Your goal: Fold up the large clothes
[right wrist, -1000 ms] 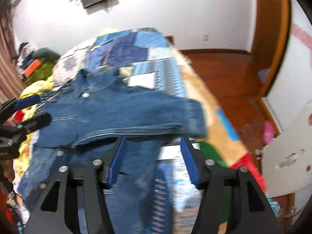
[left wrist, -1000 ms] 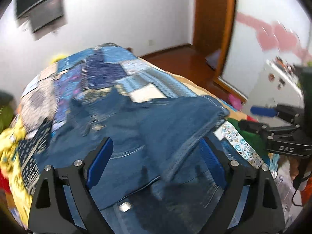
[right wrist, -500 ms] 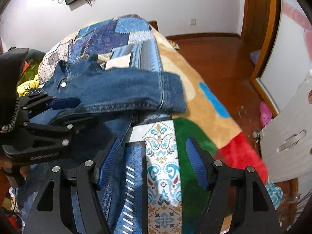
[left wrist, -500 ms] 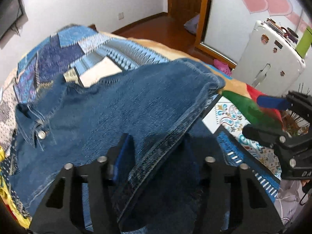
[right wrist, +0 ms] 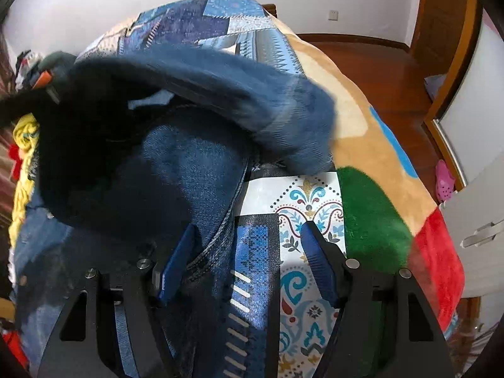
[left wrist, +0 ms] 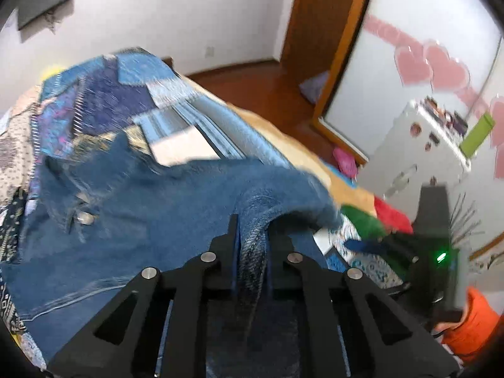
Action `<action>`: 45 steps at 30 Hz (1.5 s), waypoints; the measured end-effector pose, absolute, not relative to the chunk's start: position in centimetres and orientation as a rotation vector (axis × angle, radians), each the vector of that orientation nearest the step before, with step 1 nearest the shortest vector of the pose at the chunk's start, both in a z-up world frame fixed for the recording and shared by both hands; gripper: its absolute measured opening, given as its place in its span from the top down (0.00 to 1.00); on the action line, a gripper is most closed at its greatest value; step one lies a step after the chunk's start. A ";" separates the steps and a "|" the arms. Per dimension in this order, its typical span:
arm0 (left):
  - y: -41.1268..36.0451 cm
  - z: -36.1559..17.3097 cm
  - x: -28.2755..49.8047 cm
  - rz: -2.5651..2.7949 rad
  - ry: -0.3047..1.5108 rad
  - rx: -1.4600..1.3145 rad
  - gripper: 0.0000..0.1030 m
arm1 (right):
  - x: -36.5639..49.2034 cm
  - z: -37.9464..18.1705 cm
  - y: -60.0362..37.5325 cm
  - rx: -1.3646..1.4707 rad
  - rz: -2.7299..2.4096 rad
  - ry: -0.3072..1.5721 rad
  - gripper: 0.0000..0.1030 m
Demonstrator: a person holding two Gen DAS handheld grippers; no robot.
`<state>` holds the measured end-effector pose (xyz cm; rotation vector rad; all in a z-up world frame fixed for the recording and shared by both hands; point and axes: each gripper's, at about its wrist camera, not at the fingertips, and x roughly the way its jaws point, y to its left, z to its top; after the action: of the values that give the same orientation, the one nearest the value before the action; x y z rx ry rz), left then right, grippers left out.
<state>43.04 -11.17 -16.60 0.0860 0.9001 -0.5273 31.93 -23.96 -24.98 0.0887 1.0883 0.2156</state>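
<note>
A blue denim jacket (left wrist: 132,220) lies spread on the bed. In the left wrist view my left gripper (left wrist: 253,236) is shut on a folded hem of that jacket, and the fold arches up from the jaws. The same lifted fold (right wrist: 226,94) hangs blurred over the lower denim layer (right wrist: 189,173) in the right wrist view. My right gripper (right wrist: 249,236) is open just above the bedspread. The lower layer's seamed edge runs between its fingers, close to the left blue pad (right wrist: 176,264). The right gripper's blue pad (left wrist: 362,245) also shows at the right of the left wrist view.
A patchwork bedspread (right wrist: 315,208) with blue, tan, green and red patches covers the bed. Yellow and red clothes (right wrist: 22,138) are piled at its left side. A white cabinet (left wrist: 419,157), a wooden floor (right wrist: 378,63) and a pink slipper (right wrist: 444,179) lie to the right.
My left gripper has gone from wide open to shut on the jacket's folded hem, which now arches up. My right gripper has sunk toward the lower denim edge and stands a little wider.
</note>
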 end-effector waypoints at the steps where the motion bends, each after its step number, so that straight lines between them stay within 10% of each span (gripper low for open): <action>1: -10.3 -15.9 42.9 -0.509 0.881 0.069 0.89 | 31.8 -25.0 -23.8 0.073 0.215 1.086 0.34; 13: 2.1 -18.8 38.3 -0.283 0.948 -0.040 0.89 | 31.2 -24.9 -22.9 0.029 0.211 1.087 0.26; 20: 4.0 -23.6 36.0 -0.200 1.092 0.041 0.50 | 31.5 -24.8 -21.9 -0.009 0.181 1.103 0.26; 29: -0.4 -17.6 35.5 -0.318 0.923 0.156 0.41 | 31.1 -22.3 -21.9 0.030 0.198 1.063 0.26; 42: -9.5 -22.8 38.0 -0.434 0.973 0.357 0.42 | 30.6 -20.7 -20.8 0.026 0.243 1.011 0.26; 45: -9.9 -23.0 38.6 -0.444 0.952 0.373 0.65 | 30.6 -21.1 -21.0 0.033 0.243 1.024 0.26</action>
<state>38.55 -9.92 -22.99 0.3734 0.9518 -0.4439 30.65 -20.98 -21.09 0.0328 1.0241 0.2425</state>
